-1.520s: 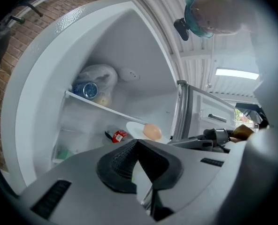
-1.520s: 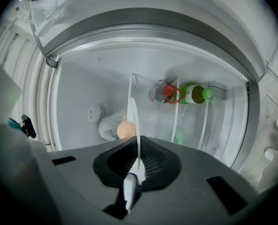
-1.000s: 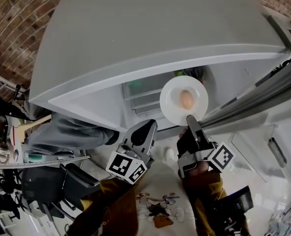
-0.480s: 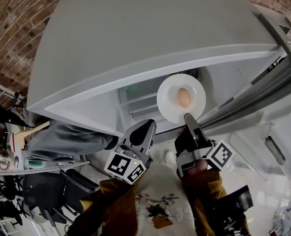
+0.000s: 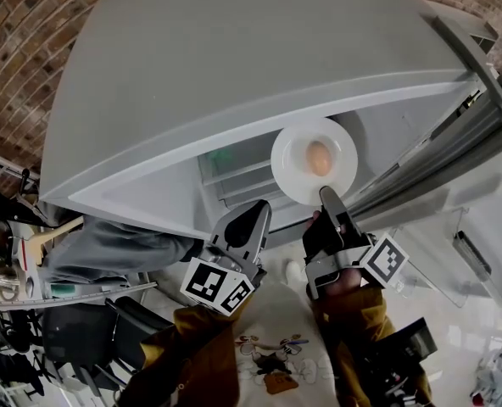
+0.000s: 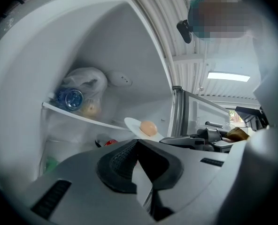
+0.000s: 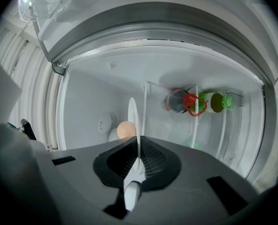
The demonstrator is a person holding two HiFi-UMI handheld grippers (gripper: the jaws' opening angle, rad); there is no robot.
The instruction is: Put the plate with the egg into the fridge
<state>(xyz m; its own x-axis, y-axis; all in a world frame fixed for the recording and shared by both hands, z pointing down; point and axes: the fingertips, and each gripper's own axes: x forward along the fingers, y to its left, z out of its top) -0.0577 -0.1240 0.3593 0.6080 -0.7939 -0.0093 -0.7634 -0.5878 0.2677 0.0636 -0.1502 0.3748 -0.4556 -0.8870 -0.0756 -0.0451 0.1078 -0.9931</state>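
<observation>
The right tool (image 7: 138,149) is clenched on the rim of the plate (image 5: 293,166), held level at the open fridge (image 5: 234,176). The plate looks stiff, breakable and probably slick, so a single edge pinch is a thin hold. The egg (image 5: 319,158) sits loose and could roll. The left tool (image 6: 138,145) is clenched, empty.

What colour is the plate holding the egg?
White. The plate shows best in the head view.
</observation>
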